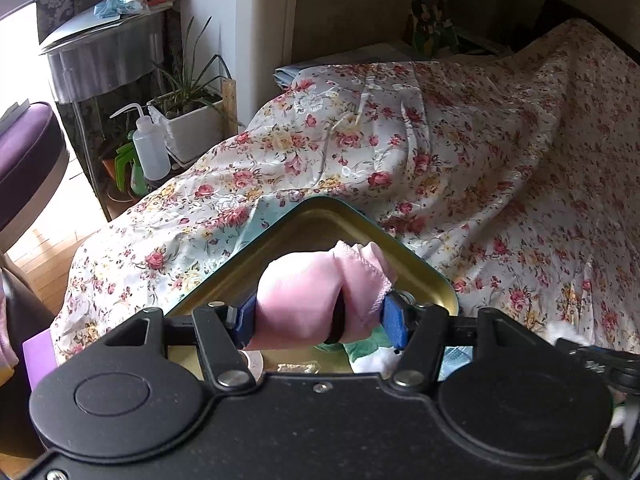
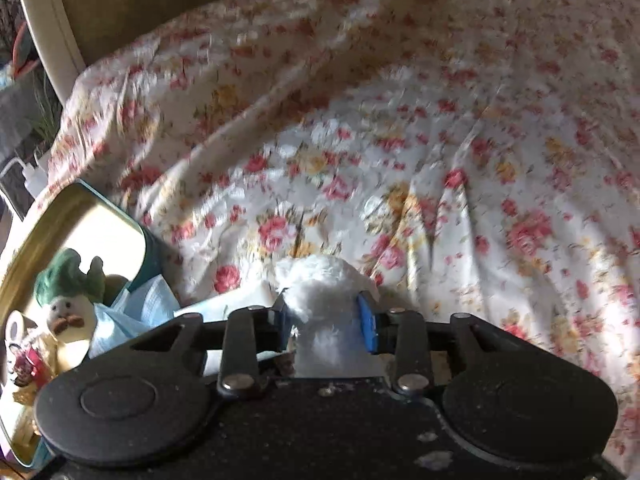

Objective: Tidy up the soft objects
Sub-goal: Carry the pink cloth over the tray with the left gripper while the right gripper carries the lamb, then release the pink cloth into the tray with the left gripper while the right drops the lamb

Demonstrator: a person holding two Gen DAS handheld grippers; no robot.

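My left gripper [image 1: 320, 312] is shut on a bunched pink satin cloth [image 1: 308, 296] and holds it over an open teal tin with a gold inside [image 1: 320, 220] that lies on the flowered bedspread [image 1: 460, 160]. My right gripper [image 2: 326, 320] is shut on a white fluffy soft thing [image 2: 320, 292] just right of the same tin [image 2: 80, 216]. Inside the tin are a green-haired soft toy [image 2: 64, 304], a light blue face mask [image 2: 132, 312] and small trinkets [image 2: 24, 356].
The flowered bedspread [image 2: 440, 160] fills the area ahead and to the right. Left of the bed stand a white planter [image 1: 196, 124], a squeeze bottle [image 1: 150, 152], a purple stool [image 1: 28, 152] and a silver side table [image 1: 104, 60]. The wooden floor [image 1: 44, 252] shows at the lower left.
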